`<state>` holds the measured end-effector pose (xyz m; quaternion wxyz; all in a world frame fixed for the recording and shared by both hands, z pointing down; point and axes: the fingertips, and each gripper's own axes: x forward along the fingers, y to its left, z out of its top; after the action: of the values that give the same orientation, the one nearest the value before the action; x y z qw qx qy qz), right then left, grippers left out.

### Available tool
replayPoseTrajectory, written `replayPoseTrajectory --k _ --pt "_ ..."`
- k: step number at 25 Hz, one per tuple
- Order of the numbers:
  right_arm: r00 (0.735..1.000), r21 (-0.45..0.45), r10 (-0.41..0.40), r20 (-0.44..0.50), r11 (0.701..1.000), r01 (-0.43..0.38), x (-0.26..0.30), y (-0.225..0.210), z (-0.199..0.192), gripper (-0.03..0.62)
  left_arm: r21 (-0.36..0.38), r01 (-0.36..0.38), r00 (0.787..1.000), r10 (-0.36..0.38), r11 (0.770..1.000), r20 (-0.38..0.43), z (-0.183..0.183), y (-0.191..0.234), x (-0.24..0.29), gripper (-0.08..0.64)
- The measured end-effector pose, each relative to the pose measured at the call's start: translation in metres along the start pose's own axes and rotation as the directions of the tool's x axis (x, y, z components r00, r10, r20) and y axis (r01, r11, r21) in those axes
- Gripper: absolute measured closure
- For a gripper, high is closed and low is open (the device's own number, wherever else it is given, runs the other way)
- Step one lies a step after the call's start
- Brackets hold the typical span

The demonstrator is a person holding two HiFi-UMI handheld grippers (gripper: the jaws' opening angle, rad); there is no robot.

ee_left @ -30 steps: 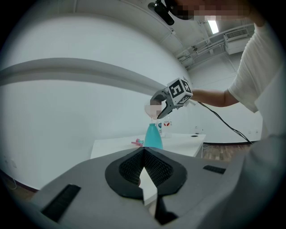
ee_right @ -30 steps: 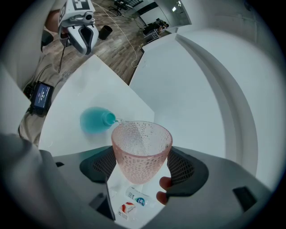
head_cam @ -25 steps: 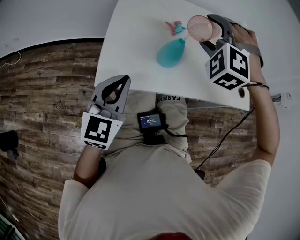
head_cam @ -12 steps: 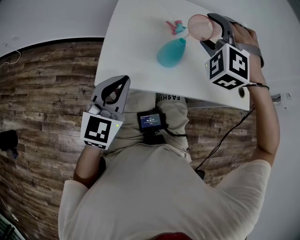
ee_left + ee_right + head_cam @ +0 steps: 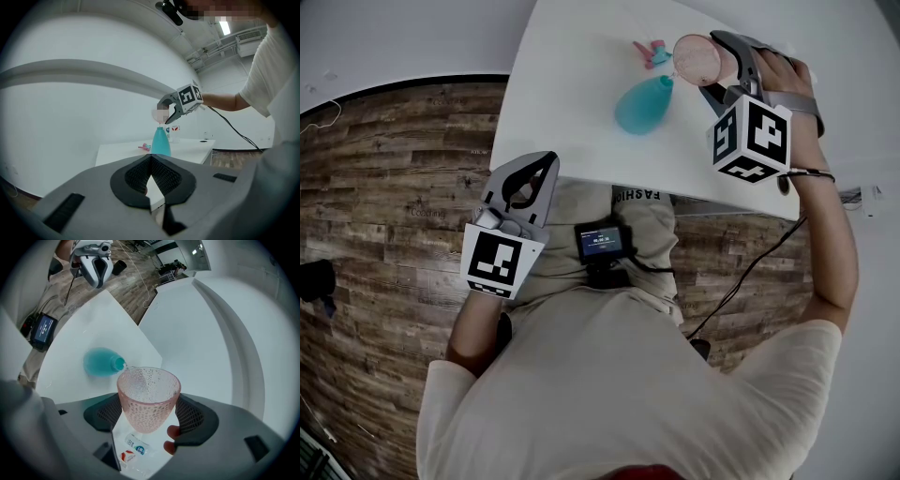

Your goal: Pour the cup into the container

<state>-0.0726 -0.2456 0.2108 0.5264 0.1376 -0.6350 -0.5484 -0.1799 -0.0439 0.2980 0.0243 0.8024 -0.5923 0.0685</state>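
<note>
My right gripper point(image 5: 718, 67) is shut on a pink dimpled cup point(image 5: 698, 58), held tipped over above the table. In the right gripper view the cup point(image 5: 147, 397) sits between the two pads, its rim leaning toward the neck of a teal bottle-shaped container point(image 5: 99, 363). A thin clear stream runs from the cup's lip to that neck. The container point(image 5: 642, 105) stands on the white table point(image 5: 572, 84). My left gripper point(image 5: 542, 169) hangs shut and empty off the table's near edge, over the person's lap.
A small pink and teal object point(image 5: 652, 53) lies on the table beyond the container. A small clear labelled bottle point(image 5: 136, 448) stands under the cup. A screen device point(image 5: 600, 242) sits on the person's chest. A dark cable trails from the right wrist over the wood floor.
My right gripper has rolled a little, tipping the cup further toward the container's neck. My left gripper has not moved.
</note>
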Motion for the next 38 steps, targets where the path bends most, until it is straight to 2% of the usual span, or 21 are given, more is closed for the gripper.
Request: replayPoseTrajectory --k 21,30,38 --pt "0.999 -0.06 -0.051 -0.018 0.997 0.05 -0.001 -0.006 0.0 0.232 0.008 0.009 1.0 -0.009 1.0 0.005 0.006 -0.001 0.002 0.551" --pt "0.996 -0.083 -0.085 -0.022 0.993 0.083 -0.002 -0.011 -0.001 0.232 0.021 -0.001 0.998 0.0 1.0 0.058 0.036 0.006 0.01 0.551" --pt "0.993 -0.113 -0.119 -0.011 0.987 0.117 -0.007 -0.016 0.004 0.232 0.004 -0.013 0.996 0.013 1.0 0.086 0.055 0.008 0.013 0.551"
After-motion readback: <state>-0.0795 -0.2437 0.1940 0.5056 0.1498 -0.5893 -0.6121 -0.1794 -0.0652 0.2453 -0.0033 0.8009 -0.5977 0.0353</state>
